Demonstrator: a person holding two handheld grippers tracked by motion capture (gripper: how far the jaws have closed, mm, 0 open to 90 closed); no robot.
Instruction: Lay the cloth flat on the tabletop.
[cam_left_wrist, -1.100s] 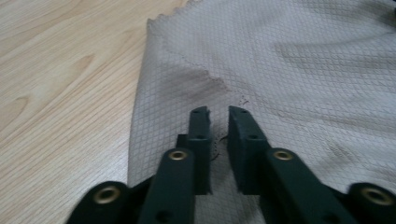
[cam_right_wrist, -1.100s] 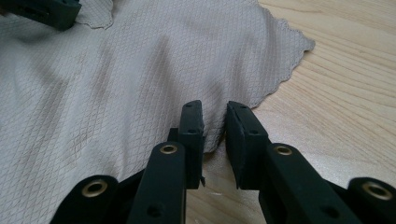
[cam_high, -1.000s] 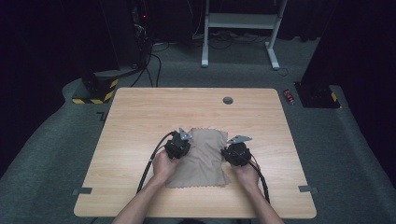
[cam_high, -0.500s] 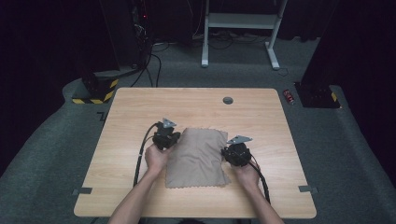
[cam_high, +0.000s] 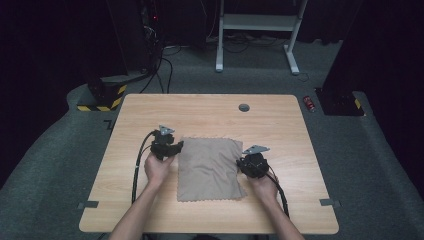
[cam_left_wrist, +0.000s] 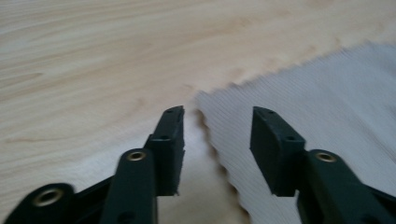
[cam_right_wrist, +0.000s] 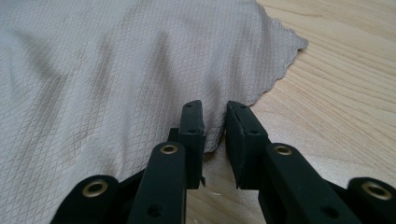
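Note:
A tan cloth (cam_high: 207, 167) lies spread flat on the wooden table (cam_high: 200, 110). My left gripper (cam_high: 176, 147) sits at the cloth's upper left edge. In the left gripper view its jaws (cam_left_wrist: 217, 128) have just been opening and stand apart, with the scalloped cloth edge (cam_left_wrist: 327, 93) lying on the table between them and touching neither pad. My right gripper (cam_high: 241, 164) is at the cloth's right edge. In the right gripper view it (cam_right_wrist: 215, 123) is nearly closed, pinching the cloth's edge (cam_right_wrist: 116, 70), and creases fan out from the grip.
A round grommet hole (cam_high: 244, 107) sits near the table's far edge. Tape marks (cam_high: 87, 204) are stuck at the near corners. On the floor lie a red object (cam_high: 310, 103), a yellow-black striped block (cam_high: 100, 102) and cables; a white desk frame (cam_high: 255, 30) stands behind.
The left gripper slid left from over the cloth to its left edge and its jaws opened, letting the cloth go. The right gripper kept still.

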